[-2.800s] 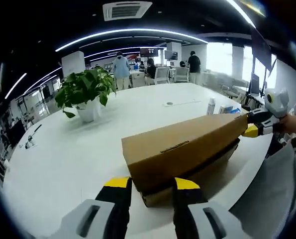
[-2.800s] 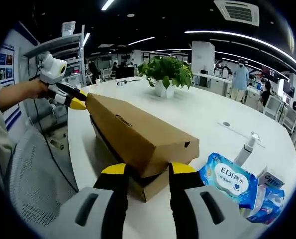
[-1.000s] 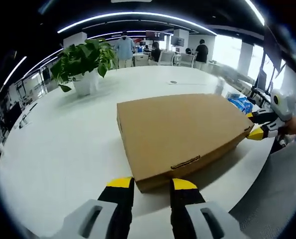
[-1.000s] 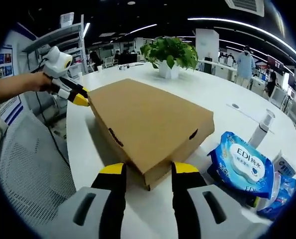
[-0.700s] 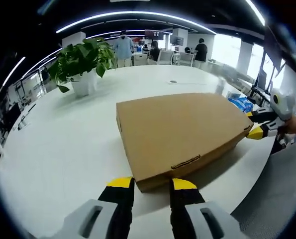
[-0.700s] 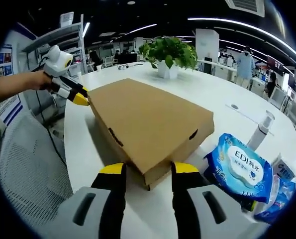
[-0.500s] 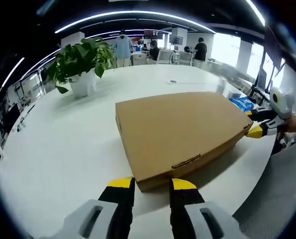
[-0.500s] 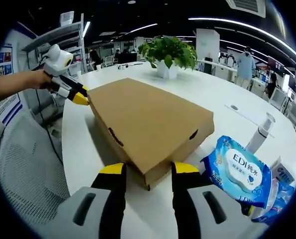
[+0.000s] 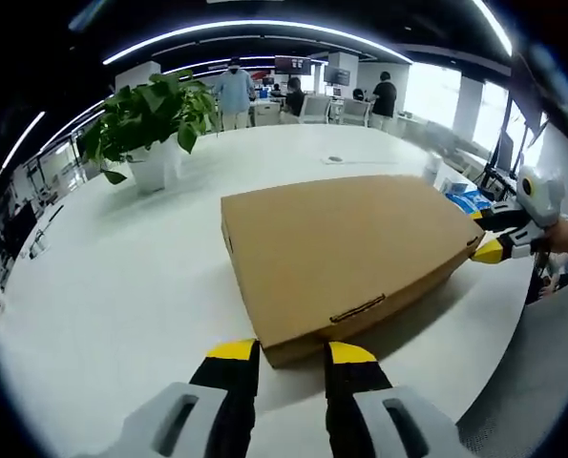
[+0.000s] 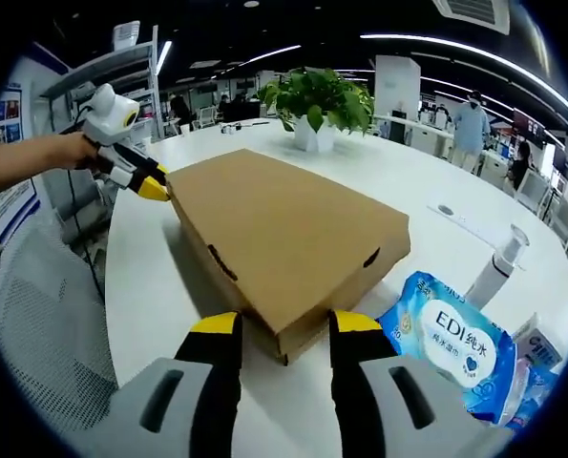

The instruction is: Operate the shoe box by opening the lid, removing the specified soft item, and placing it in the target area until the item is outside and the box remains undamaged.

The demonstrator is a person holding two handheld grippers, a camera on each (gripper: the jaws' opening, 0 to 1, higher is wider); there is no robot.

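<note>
Room: an open office with curved ceiling light strips and people standing at desks far behind a broad white table [image 9: 121, 286].
Left gripper [image 9: 291, 353]: its yellow-tipped jaws stand apart at the bottom of the left gripper view, either side of the near corner of the shoe box [image 9: 346, 248]; whether the tips touch the cardboard cannot be told. In the right gripper view this same gripper [image 10: 152, 186], held by a hand [image 10: 69, 151], sits against the box's far left corner.
Right gripper [image 10: 280, 325]: jaws parted, tips flanking the near corner of the shoe box [image 10: 284, 229]; grip on the cardboard cannot be told. In the left gripper view it [image 9: 486, 235] sits at the box's right corner.
Shoe box: plain brown cardboard, lying flat on the table near its edge, lid [image 9: 350, 234] down and closed, with a slot cut in the side wall.
Beside the box: a blue wet-wipes pack [image 10: 451, 343] just right of the right gripper's jaws, with a white pump bottle [image 10: 494, 267] behind it.
Farther off: a green potted plant [image 9: 150, 119] in a white pot, well apart from the box.
</note>
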